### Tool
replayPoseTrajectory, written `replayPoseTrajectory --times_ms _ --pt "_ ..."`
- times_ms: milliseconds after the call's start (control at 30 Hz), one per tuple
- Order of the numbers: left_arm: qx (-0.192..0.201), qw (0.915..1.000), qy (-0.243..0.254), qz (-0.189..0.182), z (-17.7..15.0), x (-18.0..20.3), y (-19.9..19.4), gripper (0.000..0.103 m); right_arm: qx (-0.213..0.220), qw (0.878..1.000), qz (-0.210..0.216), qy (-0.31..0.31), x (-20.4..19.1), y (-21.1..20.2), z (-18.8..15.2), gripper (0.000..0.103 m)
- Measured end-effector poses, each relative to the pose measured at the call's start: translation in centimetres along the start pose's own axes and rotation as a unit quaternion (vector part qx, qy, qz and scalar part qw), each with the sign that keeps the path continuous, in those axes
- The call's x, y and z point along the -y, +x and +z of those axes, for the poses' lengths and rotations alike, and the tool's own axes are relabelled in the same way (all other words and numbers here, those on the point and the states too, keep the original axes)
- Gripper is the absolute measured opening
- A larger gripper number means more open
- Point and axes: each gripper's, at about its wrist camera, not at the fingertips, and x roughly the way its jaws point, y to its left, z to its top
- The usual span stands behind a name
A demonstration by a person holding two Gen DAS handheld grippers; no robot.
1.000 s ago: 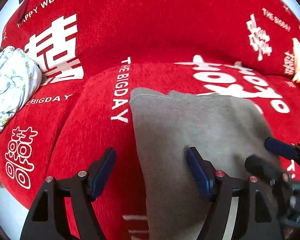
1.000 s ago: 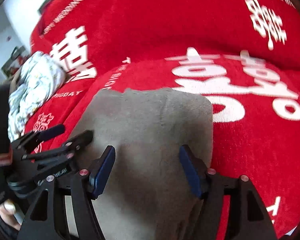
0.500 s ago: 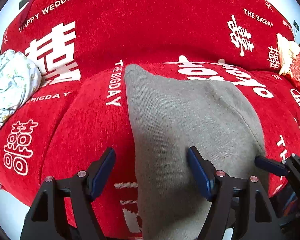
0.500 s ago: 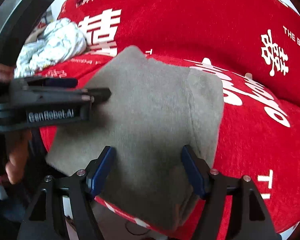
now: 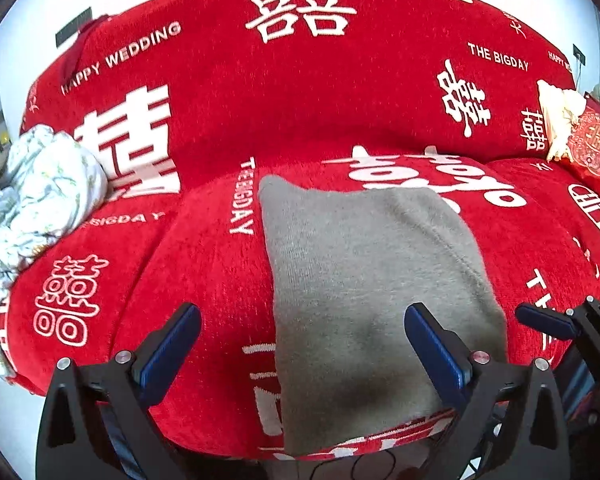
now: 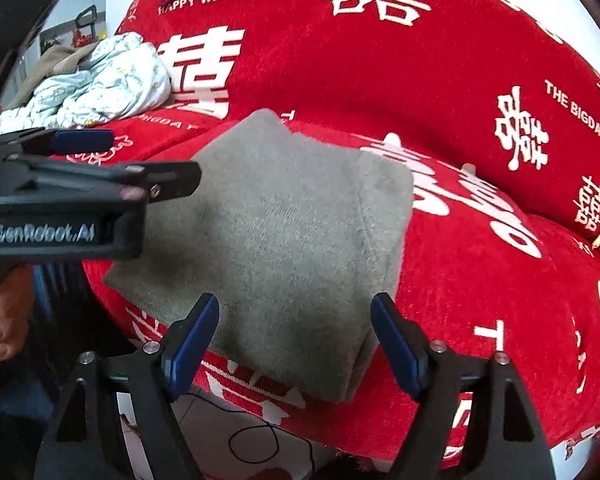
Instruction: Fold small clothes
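Grey garment (image 5: 364, 288), folded into a rough rectangle, lies flat on the seat cushion of a red sofa (image 5: 300, 104) printed with white wedding lettering. Its long axis runs from the cushion's front edge toward the backrest; the near end reaches that front edge, and a thicker folded band lines its right side.

The left tool (image 5: 302, 340) hangs just above the near end, its jaws opening very wide, nothing pinched between the blue pads; one pad is over red cloth, the other over the grey fabric. The right tool (image 6: 296, 340) sits at the garment's near right corner, jaws also opening, with the fabric edge lying between the pads but not pressed by them.

A crumpled floral cloth (image 5: 40, 200) lies well apart at the left. The garment's type is hard to make out, since folds hide its shape.
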Motion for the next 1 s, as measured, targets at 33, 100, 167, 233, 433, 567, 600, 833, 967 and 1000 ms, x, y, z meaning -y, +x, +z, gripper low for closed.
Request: replayPoseTrajectory --times_ms 33,100,167,233,433,567,600,833,967,1000 --pt "0.003 1.0 0.001 0.006 0.1 0.1 -0.2 0.102 0.002 1.0 -0.002 0.004 0.2 -0.2 0.1 0.081" --pt "0.008 1.0 -0.001 0.004 0.2 0.1 -0.9 0.102 0.006 1.0 -0.004 0.014 0.6 -0.6 0.2 0.081" --pt "0.009 0.9998 -0.01 -0.017 0.4 0.0 -1.3 0.102 0.01 1.0 -0.007 0.023 1.0 -0.9 0.3 0.081" --pt "0.013 0.9991 -0.025 -0.032 0.6 -0.3 -1.9 0.102 0.014 0.999 -0.009 0.03 1.3 -1.2 0.4 0.081" --pt "0.034 0.9973 -0.064 0.001 0.5 -0.9 -3.6 0.102 0.026 0.999 -0.012 0.034 1.5 -2.2 0.9 0.081" --pt "0.03 0.9979 -0.057 0.009 0.4 -0.9 -4.1 0.102 0.031 0.999 -0.013 0.034 1.4 -2.7 1.2 0.081" --pt "0.03 0.998 -0.055 0.01 0.4 -0.9 -4.2 0.102 0.032 0.999 -0.013 0.034 1.4 -2.8 1.2 0.081" --pt "0.023 0.999 -0.038 0.002 0.5 0.2 -4.7 0.102 0.037 0.999 -0.014 0.031 1.3 -3.3 1.4 0.081" --pt "0.026 0.9991 -0.034 0.0 0.5 0.5 -5.2 0.102 0.04 0.999 -0.017 0.032 1.4 -3.6 1.5 0.081" --pt "0.026 0.9991 -0.034 -0.001 0.5 0.5 -5.3 0.102 0.041 0.999 -0.017 0.032 1.4 -3.7 1.6 0.081"
